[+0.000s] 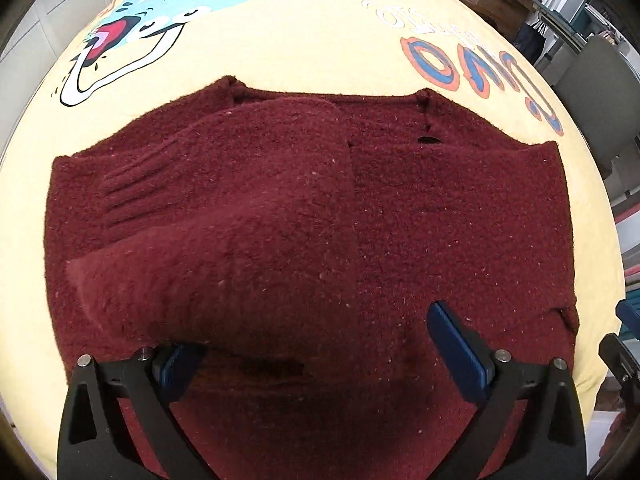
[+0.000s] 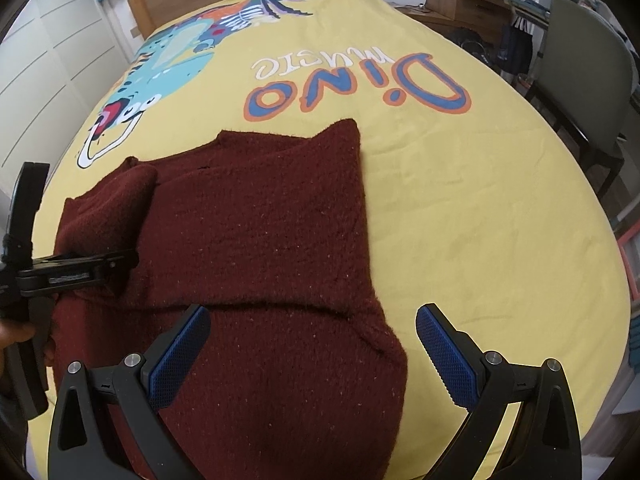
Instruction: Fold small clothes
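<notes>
Left wrist view puts us right over the maroon knitted sweater, which lies on the yellow dinosaur-print bedcover. The left gripper points steeply down at the garment with its jaws spread wide and nothing pinched; the left blue pad tucks just under the edge of the folded-in sleeve, the other pad hangs clear above the cloth.

From the right wrist view, the right gripper is released too — jaws apart, hovering over the sweater's near right portion, the bottom corner lying between its pads. The left tool shows at that frame's left edge, over the sweater's left side.

The sweater's long axis runs away from us, neckline at the far end and hem towards us. We judge the next fold turns on that: each hand sits close to its own side of the hem end, so both are about equally placed to lift it towards the collar.

The knit looks thick and fuzzy, flecked with pale lint, both sleeves folded in — a fairly tidy rectangle.
</notes>
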Tool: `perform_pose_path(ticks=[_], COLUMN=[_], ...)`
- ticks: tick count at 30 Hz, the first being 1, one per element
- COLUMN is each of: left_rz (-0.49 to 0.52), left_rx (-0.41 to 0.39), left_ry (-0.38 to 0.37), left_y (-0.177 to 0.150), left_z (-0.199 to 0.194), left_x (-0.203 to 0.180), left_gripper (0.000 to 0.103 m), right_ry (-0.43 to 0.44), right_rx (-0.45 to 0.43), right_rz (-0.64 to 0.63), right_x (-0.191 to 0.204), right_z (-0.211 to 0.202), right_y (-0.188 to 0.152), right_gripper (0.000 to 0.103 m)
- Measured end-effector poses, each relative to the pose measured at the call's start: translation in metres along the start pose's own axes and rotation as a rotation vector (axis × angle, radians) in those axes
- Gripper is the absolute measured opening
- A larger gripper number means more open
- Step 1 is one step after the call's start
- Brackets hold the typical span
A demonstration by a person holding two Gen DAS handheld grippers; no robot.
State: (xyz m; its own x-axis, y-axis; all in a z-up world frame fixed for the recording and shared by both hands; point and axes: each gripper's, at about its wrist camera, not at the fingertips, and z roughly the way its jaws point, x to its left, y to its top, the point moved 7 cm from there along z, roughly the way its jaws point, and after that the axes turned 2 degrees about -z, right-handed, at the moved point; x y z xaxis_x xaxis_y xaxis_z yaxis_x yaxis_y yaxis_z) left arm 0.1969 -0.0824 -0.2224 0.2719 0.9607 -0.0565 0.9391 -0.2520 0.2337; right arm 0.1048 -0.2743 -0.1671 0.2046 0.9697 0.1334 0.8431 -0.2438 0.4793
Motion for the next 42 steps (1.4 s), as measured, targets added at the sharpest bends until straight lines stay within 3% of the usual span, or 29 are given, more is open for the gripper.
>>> perform_pose_path(ticks=[7, 11, 18, 22, 23, 25, 27, 29, 31, 33, 42], left_rz=[0.010, -0.006, -0.026, -0.060, -0.066, -0.070, -0.081, -0.094, -0.085, -0.054, -0.102], left_rx=[0.033, 0.061, 0.046, 0.016, 0.001, -0.003, 0.028, 0.050, 0.022, -0.011, -0.039], left_ry=[-0.022, -0.008, 0.155, 0.175, 0.189, 0.198, 0.169, 0.148, 0.139, 0.121, 0.038], left_y=[-0.017, -0.042, -0.070, -0.074, -0.072, -0.068, -0.066, -0.064, -0.061, -0.056, -0.063], left_z=[-0.017, -0.026, -0.047, -0.048, -0.046, -0.039, -0.026, -0.013, -0.011, -0.014, -0.022], left_x=[0.017, 0.051, 0.130, 0.163, 0.171, 0.181, 0.187, 0.192, 0.193, 0.188, 0.208], left_gripper=[0.102, 0.102, 0.102, 0.100, 0.098, 0.082, 0.057, 0.054, 0.045, 0.020, 0.012], right_ry=[0.011, 0.007, 0.004, 0.004, 0.006, 0.007, 0.006, 0.008, 0.001, -0.010, 0.023], right_rx=[-0.007, -0.003, 0.011, 0.019, 0.023, 0.033, 0.043, 0.050, 0.053, 0.052, 0.034], right_rz=[0.023, 0.027, 0.012, -0.007, -0.014, -0.036, -0.069, -0.102, -0.132, -0.157, -0.367], right_x=[-0.002, -0.004, 0.004, 0.017, 0.022, 0.032, 0.044, 0.055, 0.065, 0.074, 0.163], right_z=[-0.001, -0.001, 0.004, 0.007, 0.009, 0.011, 0.013, 0.014, 0.015, 0.015, 0.019], right_y=[-0.002, -0.004, -0.006, -0.006, -0.006, -0.007, -0.008, -0.008, -0.006, -0.002, 0.033], right_gripper=[0.102, 0.102, 0.102, 0.102, 0.102, 0.102, 0.102, 0.102, 0.102, 0.102, 0.102])
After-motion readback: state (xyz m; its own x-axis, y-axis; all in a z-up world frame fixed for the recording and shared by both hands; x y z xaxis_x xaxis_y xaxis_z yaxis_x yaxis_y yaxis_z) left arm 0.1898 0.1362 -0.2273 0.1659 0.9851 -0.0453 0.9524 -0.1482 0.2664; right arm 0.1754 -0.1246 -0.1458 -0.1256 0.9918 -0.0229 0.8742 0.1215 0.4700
